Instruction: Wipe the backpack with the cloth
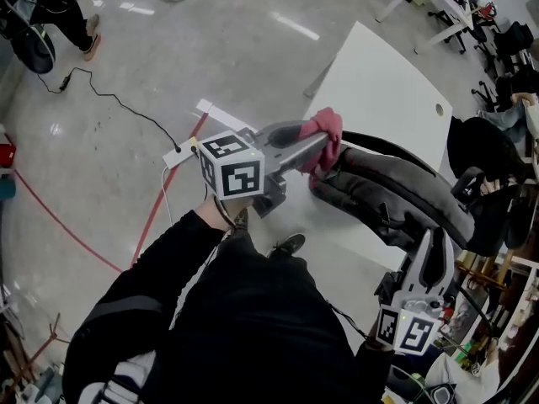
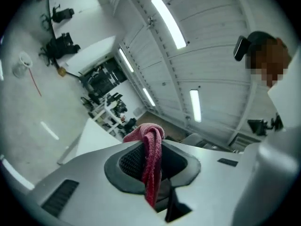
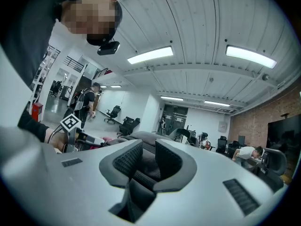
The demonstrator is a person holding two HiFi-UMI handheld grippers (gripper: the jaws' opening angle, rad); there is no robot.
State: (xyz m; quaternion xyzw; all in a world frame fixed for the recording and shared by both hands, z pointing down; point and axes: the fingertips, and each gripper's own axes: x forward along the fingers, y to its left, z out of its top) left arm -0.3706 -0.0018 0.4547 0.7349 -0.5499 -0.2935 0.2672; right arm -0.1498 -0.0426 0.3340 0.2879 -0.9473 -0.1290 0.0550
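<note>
A: What does the left claw (image 1: 316, 148) have?

B: It is shut tight on the red cloth (image 1: 328, 129). The cloth hangs out of its tip.

A: Where is the backpack (image 1: 396, 194) from there?

B: Just past the cloth and a bit lower, lying flat on the white desk (image 1: 379, 91). Its long side runs off to the right claw (image 1: 432, 241), which pinches the far end. The left claw is the one to wipe. Whether the cloth touches the backpack cannot be told.
</note>
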